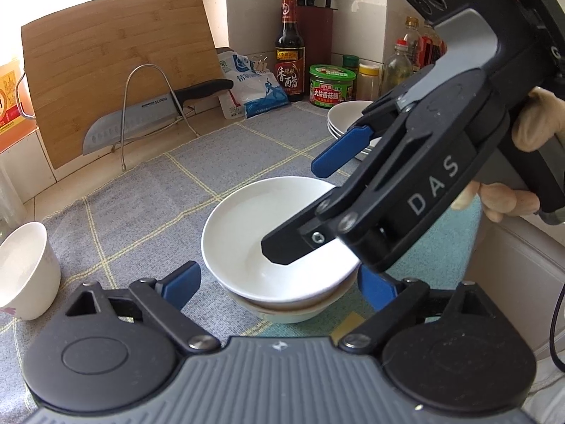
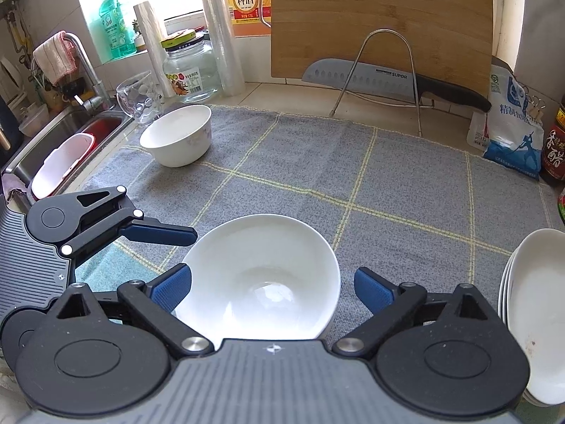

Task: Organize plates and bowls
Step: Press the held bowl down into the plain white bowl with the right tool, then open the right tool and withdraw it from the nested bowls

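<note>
Stack of nested white ceramic bowls (image 1: 279, 247), lower centre of both wrist views, resting on a grey cloth mat with yellow grid lines (image 2: 388, 183). Left gripper (image 1: 279, 282) open, blue pads either side of the stack and clear of it; right gripper (image 2: 272, 286) open wide over the top bowl, gripping nothing. Outward: stacked white plates (image 2: 536, 311) at right edge, small white patterned bowl (image 2: 178, 134) upper left.
</note>
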A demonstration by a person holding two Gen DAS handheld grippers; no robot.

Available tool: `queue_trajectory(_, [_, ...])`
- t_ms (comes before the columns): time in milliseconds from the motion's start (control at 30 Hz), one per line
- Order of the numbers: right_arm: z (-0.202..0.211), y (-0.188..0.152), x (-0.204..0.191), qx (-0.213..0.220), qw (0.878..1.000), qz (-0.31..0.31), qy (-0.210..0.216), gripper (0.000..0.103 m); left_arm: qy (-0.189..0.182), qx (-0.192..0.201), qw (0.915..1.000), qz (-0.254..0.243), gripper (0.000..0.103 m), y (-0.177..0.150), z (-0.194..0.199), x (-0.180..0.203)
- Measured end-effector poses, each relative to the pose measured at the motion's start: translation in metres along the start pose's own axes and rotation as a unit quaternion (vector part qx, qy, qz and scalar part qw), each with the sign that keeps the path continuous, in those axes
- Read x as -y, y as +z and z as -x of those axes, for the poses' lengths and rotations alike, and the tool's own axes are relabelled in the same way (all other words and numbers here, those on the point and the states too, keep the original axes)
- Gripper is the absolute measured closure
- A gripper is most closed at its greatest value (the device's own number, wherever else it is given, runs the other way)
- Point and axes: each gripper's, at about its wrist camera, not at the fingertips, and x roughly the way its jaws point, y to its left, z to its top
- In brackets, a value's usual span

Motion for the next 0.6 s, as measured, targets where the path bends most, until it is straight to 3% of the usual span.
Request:
queue_trajectory(267, [0.010,0.006,-0.009,0.019,1.000,0.008,-0.006,0.000,0.013,0.007,0.9999,0.000,0.007,-0.002,0.019,-0.008])
queue_trajectory(600, [0.008,0.030,-0.024,0.038,0.999,0.030,-0.016,0.000,0.065,0.011,0.9972,0.035,0.007,-0.016,0.042,-0.047])
